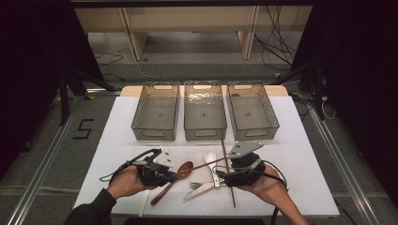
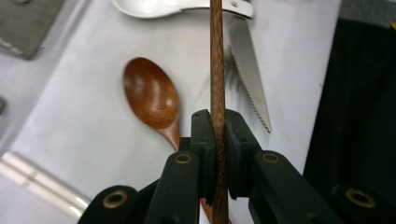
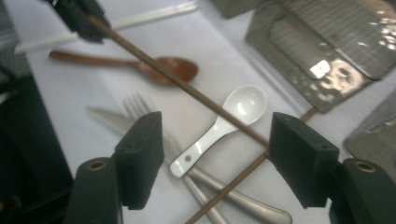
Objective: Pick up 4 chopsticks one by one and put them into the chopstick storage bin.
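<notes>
My left gripper (image 2: 217,122) is shut on a brown wooden chopstick (image 2: 216,56), which runs straight out between its jaws. In the high view this chopstick (image 1: 202,165) is lifted and slants from the left gripper (image 1: 172,171) toward the right gripper (image 1: 222,177). My right gripper (image 3: 218,139) stands open; the chopstick (image 3: 154,67) crosses ahead of its jaws without touching the pads. A second chopstick (image 1: 228,173) lies flat on the white mat. Beneath lie a wooden spoon (image 1: 185,169), a white ceramic spoon (image 1: 210,157), a fork (image 3: 135,105) and a serrated knife (image 2: 247,65).
Three empty mesh baskets (image 1: 156,112) (image 1: 204,111) (image 1: 252,111) stand side by side at the back of the white mat (image 1: 300,154). A pale rod (image 1: 145,202) lies near the front edge by the left hand. The table's edges drop off to a dark floor.
</notes>
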Demonstrator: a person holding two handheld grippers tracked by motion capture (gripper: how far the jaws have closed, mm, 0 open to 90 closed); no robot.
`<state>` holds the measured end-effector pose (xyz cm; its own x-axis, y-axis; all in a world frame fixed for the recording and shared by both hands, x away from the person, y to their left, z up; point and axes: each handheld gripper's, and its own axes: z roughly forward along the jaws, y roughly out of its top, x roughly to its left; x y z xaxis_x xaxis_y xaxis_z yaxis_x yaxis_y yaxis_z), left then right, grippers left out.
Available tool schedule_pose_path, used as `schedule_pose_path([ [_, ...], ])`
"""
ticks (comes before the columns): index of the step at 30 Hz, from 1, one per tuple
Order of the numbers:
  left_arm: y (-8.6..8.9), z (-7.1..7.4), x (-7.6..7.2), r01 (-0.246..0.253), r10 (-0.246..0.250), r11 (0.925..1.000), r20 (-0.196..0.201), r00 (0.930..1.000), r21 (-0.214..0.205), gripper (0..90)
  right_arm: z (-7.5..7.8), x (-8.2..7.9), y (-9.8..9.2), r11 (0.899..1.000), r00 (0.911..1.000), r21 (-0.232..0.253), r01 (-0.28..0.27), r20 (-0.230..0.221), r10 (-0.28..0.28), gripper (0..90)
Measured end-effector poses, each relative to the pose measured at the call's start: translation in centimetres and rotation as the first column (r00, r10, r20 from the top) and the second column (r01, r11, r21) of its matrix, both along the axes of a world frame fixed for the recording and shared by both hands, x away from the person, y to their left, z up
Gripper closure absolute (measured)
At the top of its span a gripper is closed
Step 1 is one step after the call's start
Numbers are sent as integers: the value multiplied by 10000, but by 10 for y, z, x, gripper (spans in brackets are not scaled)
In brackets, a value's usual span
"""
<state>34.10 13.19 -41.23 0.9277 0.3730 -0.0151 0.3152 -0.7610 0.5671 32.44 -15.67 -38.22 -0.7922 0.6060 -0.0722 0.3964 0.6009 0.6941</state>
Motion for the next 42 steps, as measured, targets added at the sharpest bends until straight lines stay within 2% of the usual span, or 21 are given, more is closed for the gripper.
schedule_pose_path([
  [1, 2, 1, 1, -202, 202, 9998, 6, 9998, -73, 832, 0, 0, 0, 10000, 10000, 0, 0, 0, 0, 348],
  [4, 8, 4, 5, -702, 704, 9972, 65, 9975, -274, 832, 0, 0, -7, 9968, 9976, 422, 686, 42, -689, 343],
  [5, 9, 4, 6, -890, 891, 9956, 35, 9960, -289, 832, -2, -1, -11, 9921, 9945, 692, 1051, -51, -1050, 338],
  [6, 11, 5, 8, -1024, 1027, 9943, 83, 9947, -304, 832, -2, -1, -11, 9921, 9945, 692, 1051, -51, -1050, 338],
  [10, 17, 7, 11, -1505, 1508, 9873, 26, 9886, -502, 832, -10, -1, -18, 9788, 9832, 1033, 1766, -660, -1704, 313],
  [12, 19, 9, 12, -1727, 1734, 9832, 54, 9848, -597, 832, -14, 0, -21, 9758, 9792, 1049, 1918, -873, -1831, 300],
  [17, 26, 13, 16, -2350, 2380, 9677, 236, 9710, -913, 832, -18, 0, -26, 9646, 9680, 1130, 2383, -1083, -2264, 294],
  [19, 30, 15, 19, -2585, 2645, 9601, 455, 9633, -1071, 832, -20, -1, -27, 9652, 9673, 1067, 2387, -1141, -2266, 294],
  [24, 39, 19, 28, -3125, 3210, 9402, 456, 9460, -1354, 832, -23, -1, -28, 9623, 9627, 1000, 2531, -1241, -2403, 281],
  [26, 43, 21, 32, -3392, 3493, 9285, 455, 9359, -1510, 832, -24, -2, -29, 9593, 9595, 1023, 2633, -1315, -2493, 274],
  [30, 52, 24, 39, -3830, 3957, 9081, 476, 9171, -1696, 832, -25, -2, -31, 9585, 9585, 1039, 2655, -1355, -2508, 273],
  [32, 57, 26, 44, -4078, 4222, 8949, 475, 9053, -1812, 832, -26, -3, -32, 9579, 9579, 1049, 2672, -1370, -2522, 273],
  [36, 69, 31, 57, -4622, 4798, 8605, 363, 8766, -2141, 832, -27, -3, -33, 9559, 9549, 1011, 2756, -1431, -2602, 271],
  [38, 73, 34, 65, -4824, 5021, 8493, 458, 8636, -2142, 832, -27, -3, -33, 9562, 9554, 1020, 2744, -1417, -2590, 271],
  [42, 79, 35, 84, -5361, 5551, 8163, 348, 8311, -2151, 832, -27, -3, -33, 9564, 9557, 1049, 2726, -1443, -2566, 268],
])
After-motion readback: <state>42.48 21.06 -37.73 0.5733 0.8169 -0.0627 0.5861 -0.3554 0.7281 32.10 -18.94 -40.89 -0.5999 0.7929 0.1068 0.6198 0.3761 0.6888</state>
